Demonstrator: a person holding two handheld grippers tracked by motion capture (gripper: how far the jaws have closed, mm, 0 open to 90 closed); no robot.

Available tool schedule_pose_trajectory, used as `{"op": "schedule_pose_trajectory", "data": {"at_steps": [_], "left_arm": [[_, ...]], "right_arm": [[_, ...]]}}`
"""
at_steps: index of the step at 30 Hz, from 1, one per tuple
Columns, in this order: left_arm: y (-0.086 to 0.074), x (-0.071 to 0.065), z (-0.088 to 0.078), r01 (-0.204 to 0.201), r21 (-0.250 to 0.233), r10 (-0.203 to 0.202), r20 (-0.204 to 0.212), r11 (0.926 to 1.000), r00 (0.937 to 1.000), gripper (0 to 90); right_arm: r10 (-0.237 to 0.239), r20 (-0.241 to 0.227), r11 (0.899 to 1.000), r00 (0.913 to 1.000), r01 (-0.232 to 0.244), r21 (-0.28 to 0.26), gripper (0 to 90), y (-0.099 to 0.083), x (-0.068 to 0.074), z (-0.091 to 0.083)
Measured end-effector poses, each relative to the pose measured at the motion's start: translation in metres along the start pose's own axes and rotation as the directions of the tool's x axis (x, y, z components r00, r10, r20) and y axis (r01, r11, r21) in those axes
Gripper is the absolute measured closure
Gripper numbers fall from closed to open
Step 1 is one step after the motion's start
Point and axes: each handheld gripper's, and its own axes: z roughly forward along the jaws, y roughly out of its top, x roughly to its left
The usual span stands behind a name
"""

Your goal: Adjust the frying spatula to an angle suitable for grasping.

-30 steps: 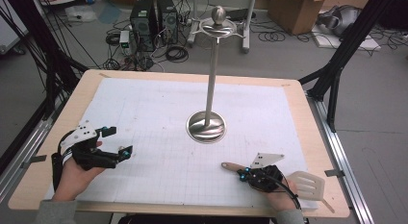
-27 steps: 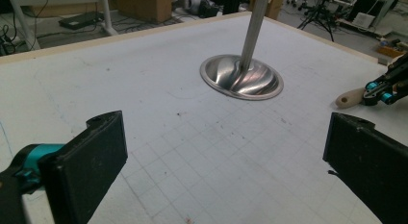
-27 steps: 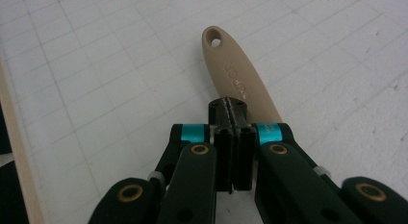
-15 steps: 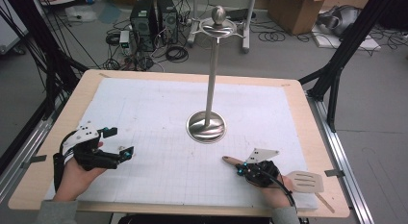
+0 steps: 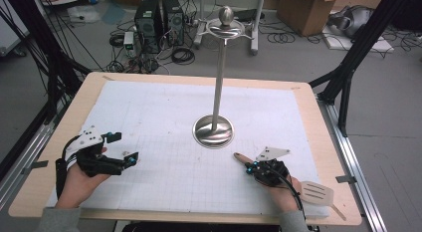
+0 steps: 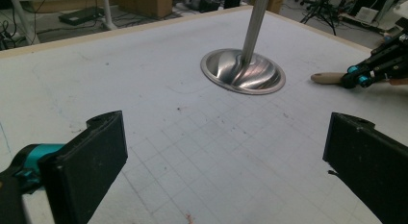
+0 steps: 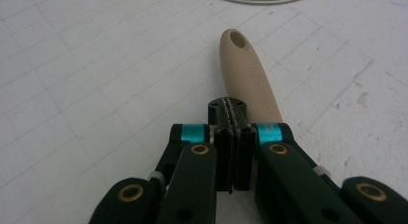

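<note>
Right gripper (image 7: 233, 119), jaws pressed together over the spatula (image 5: 315, 192) handle (holed tip toward the stand's base (image 5: 213, 131)); left gripper (image 6: 226, 161) jaws wide, holding nothing.

My high view looks forward and down over the whole table (image 5: 303, 100). My left gripper view sits low near the mat, facing right toward the stand base (image 6: 243, 71). My right gripper view looks close along the spatula handle (image 7: 248, 75); both share that base.

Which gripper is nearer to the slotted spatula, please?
The right gripper is nearer: it sits directly over the spatula, jaws shut above its handle. The left gripper is far across the table, jaws open.
</note>
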Motion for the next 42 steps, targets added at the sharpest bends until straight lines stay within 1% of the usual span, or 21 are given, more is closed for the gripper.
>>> {"op": "schedule_pose_trajectory", "data": {"at_steps": [3, 6, 9, 14, 17, 19, 23, 24, 25, 30, 36, 37, 38, 40, 42], "left_arm": [[0.0, 0.0, 0.0, 0.0, 0.004, 0.0, 0.002, 1.0, 1.0, 2.0], [-0.001, 0.001, 0.0, 0.001, 0.006, -0.001, -0.001, 1.0, 1.0, 2.0], [-0.001, 0.0, 0.0, 0.0, 0.003, 0.0, -0.002, 1.0, 1.0, 2.0], [0.0, 0.0, 0.0, 0.001, 0.001, -0.001, -0.002, 1.0, 1.0, 2.0], [-0.001, 0.001, 0.0, 0.0, 0.003, 0.0, -0.001, 1.0, 1.0, 2.0], [-0.001, 0.001, 0.0, 0.002, 0.004, -0.002, 0.0, 1.0, 1.0, 2.0], [-0.002, 0.001, 0.001, 0.001, 0.009, -0.001, -0.002, 1.0, 1.0, 2.0], [-0.002, 0.001, 0.001, 0.004, 0.009, -0.004, -0.002, 1.0, 1.0, 2.0], [-0.002, 0.001, 0.001, 0.005, 0.009, -0.005, -0.001, 0.9999, 1.0, 2.0], [-0.002, 0.001, 0.001, 0.004, 0.002, -0.004, -0.003, 1.0, 1.0, 2.0], [-0.003, 0.001, 0.001, 0.004, 0.006, -0.004, -0.001, 1.0, 1.0, 2.0], [-0.003, 0.002, 0.001, 0.009, 0.004, -0.009, -0.002, 1.0, 1.0, 2.0], [-0.003, 0.002, 0.001, 0.009, 0.004, -0.009, -0.002, 1.0, 1.0, 2.0], [-0.003, 0.002, 0.0, 0.005, 0.005, -0.005, -0.002, 1.0, 1.0, 2.0], [-0.003, 0.002, 0.0, 0.009, 0.001, -0.009, -0.004, 1.0, 1.0, 2.0]], "right_arm": [[0.003, 0.014, 1.0, 0.9999, -0.003, -0.003, 90.0, 0.001, -0.002, 0.001], [0.025, 0.008, 1.0, 0.9996, -0.025, -0.006, 90.0, 0.001, -0.005, 0.002], [0.023, 0.017, 1.0, 0.9996, -0.023, -0.006, 90.0, 0.002, -0.006, 0.003], [0.02, 0.047, 1.0, 0.9987, -0.02, -0.012, 90.0, 0.003, -0.008, 0.005], [0.035, 0.068, 0.999, 0.9971, -0.033, -0.021, 90.0, 0.004, -0.011, 0.006], [0.052, 0.071, 0.998, 0.9962, -0.05, -0.028, 90.0, 0.004, -0.014, 0.007], [0.091, 0.085, 0.996, 0.9923, -0.088, -0.03, 90.0, 0.007, -0.019, 0.009], [0.091, 0.085, 0.996, 0.9923, -0.088, -0.03, 90.0, 0.007, -0.019, 0.009], [0.105, 0.095, 0.994, 0.9899, -0.103, -0.029, 90.0, 0.009, -0.021, 0.01], [0.143, 0.117, 0.99, 0.9829, -0.14, -0.032, 90.0, 0.012, -0.024, 0.013], [0.167, 0.139, 0.986, 0.9761, -0.162, -0.045, 90.0, 0.013, -0.028, 0.015], [0.174, 0.14, 0.985, 0.9747, -0.17, -0.043, 90.0, 0.013, -0.028, 0.015], [0.174, 0.14, 0.985, 0.9747, -0.17, -0.043, 90.0, 0.013, -0.028, 0.015], [0.188, 0.145, 0.982, 0.9714, -0.183, -0.046, 90.0, 0.014, -0.03, 0.016], [0.192, 0.145, 0.981, 0.9708, -0.187, -0.047, 90.0, 0.014, -0.031, 0.016]]}}
